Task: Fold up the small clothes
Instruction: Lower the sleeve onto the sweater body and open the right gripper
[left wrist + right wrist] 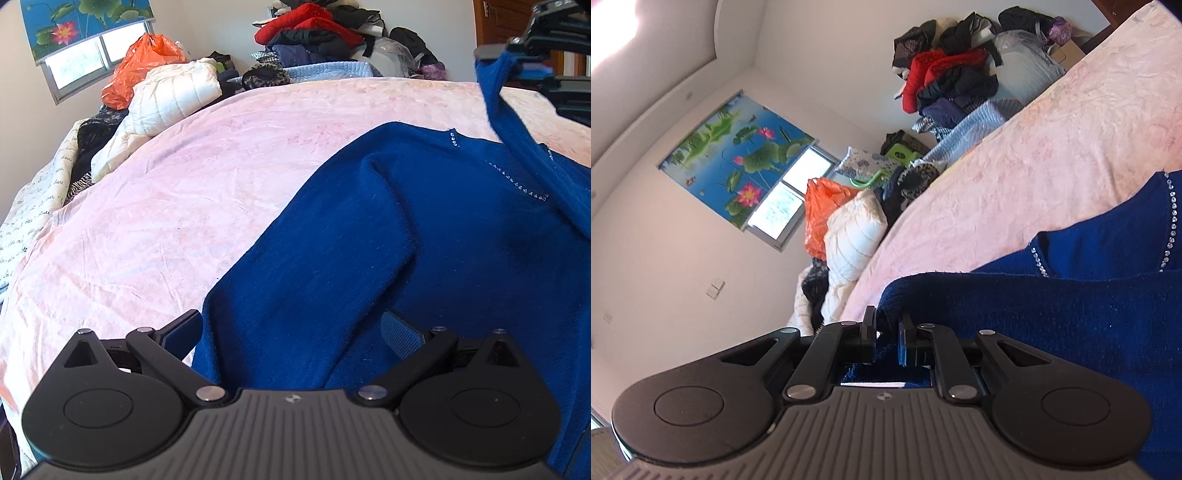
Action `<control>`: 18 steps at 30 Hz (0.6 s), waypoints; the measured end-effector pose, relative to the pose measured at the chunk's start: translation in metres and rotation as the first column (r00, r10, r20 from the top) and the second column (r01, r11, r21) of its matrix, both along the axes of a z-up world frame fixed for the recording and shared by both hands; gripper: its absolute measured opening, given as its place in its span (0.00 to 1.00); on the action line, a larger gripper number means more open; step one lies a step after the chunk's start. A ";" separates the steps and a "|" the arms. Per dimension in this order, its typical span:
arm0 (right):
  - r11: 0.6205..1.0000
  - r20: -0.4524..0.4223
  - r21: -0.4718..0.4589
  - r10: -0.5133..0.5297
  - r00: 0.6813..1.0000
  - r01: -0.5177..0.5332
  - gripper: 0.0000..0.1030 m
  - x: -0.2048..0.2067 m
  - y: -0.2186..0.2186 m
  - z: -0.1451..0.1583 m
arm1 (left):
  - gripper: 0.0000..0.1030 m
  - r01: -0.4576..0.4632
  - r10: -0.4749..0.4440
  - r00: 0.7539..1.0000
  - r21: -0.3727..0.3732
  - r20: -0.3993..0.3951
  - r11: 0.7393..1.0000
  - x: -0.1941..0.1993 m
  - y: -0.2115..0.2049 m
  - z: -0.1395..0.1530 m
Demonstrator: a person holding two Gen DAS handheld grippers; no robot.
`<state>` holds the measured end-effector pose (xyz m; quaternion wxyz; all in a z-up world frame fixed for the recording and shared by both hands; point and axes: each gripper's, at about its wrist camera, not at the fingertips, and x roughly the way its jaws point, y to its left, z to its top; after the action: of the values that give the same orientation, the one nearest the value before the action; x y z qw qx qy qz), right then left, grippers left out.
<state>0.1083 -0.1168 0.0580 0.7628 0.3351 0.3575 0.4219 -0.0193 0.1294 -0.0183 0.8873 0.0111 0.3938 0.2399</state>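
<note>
A dark blue sweater [388, 229] with a rhinestone-trimmed neckline lies spread on the pink bedspread [184, 184]. My left gripper [291, 328] stands open low over its near edge, and the fabric lies loosely between the wide-apart fingers [400, 334]. My right gripper [886, 332] is shut on the sweater's sleeve cuff [890, 295]. In the left wrist view the right gripper [493, 55] shows at the top right, holding the sleeve [513, 125] lifted above the sweater's body. The sweater [1071, 325] fills the lower right of the right wrist view.
A white puffer jacket [173, 96] and an orange plastic bag [140, 66] lie at the bed's far left edge. A heap of red and dark clothes [317, 33] is piled at the far side. Bare pink bedspread stretches left of the sweater.
</note>
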 end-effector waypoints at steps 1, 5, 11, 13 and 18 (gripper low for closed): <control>1.000 -0.001 -0.017 0.004 1.000 -0.004 0.16 0.002 0.005 -0.003 | 1.00 -0.001 0.001 1.000 0.000 -0.001 1.000 0.000 0.000 0.000; 0.997 -0.016 -0.070 0.016 1.000 -0.017 0.16 0.009 0.022 -0.014 | 1.00 -0.004 0.004 1.000 0.005 -0.004 1.000 -0.002 0.001 0.000; 0.993 -0.059 -0.114 0.031 0.998 -0.037 0.16 0.017 0.041 -0.035 | 1.00 -0.013 0.013 1.000 -0.004 -0.003 1.000 -0.009 0.003 0.003; 0.991 -0.073 -0.128 0.033 0.997 -0.043 0.16 0.019 0.047 -0.043 | 1.00 -0.014 0.014 1.000 -0.002 -0.004 1.000 -0.011 0.004 0.004; 0.986 -0.099 -0.160 0.038 0.994 -0.053 0.21 0.021 0.060 -0.058 | 1.00 -0.028 0.028 1.000 0.006 -0.002 1.000 -0.020 0.008 0.007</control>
<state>0.1289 -0.0565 0.0005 0.7597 0.2833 0.4345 0.3921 -0.0388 0.1377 -0.0109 0.8834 0.0082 0.3940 0.2534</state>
